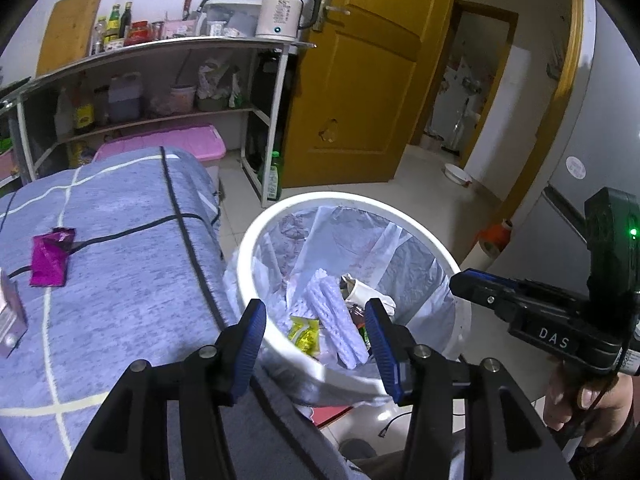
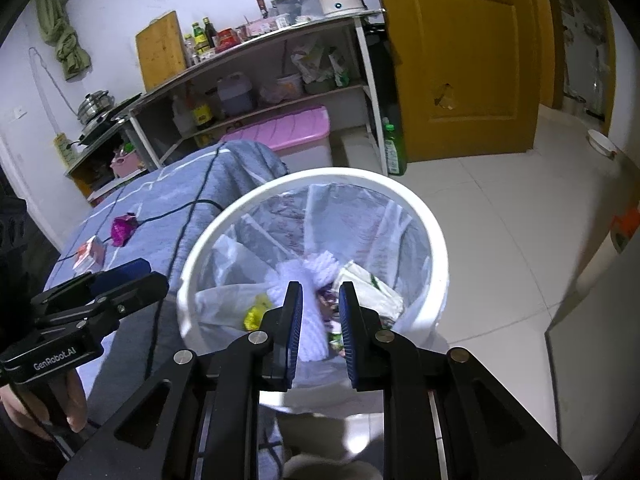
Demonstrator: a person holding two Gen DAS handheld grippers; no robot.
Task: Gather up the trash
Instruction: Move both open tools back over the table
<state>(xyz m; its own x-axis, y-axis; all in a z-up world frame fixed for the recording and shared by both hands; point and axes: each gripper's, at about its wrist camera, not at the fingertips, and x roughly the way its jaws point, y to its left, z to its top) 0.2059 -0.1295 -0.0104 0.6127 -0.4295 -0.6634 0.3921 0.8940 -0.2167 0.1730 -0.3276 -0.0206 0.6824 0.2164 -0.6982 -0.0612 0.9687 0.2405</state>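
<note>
A white trash bin (image 1: 256, 232) lined with a clear bag stands beside the blue cloth-covered table (image 1: 120, 272). Inside lie white foam netting (image 1: 336, 312), a yellow wrapper (image 1: 304, 332) and crumpled paper. My left gripper (image 1: 316, 328) is open and empty over the bin's near rim. My right gripper (image 2: 320, 320) is open and empty above the same bin (image 2: 432, 256), and it also shows in the left wrist view (image 1: 472, 284). A magenta wrapper (image 1: 50, 258) lies on the table; it also shows in the right wrist view (image 2: 122, 230). A small box (image 2: 90, 256) lies next to it.
A metal shelf (image 1: 160, 52) with bottles and a white kettle (image 1: 280, 12) stands behind the table. A pink-lidded box (image 1: 168, 144) sits under the shelf. A yellow door (image 1: 360, 80) is behind the bin. A green bottle (image 1: 274, 176) stands on the tiled floor.
</note>
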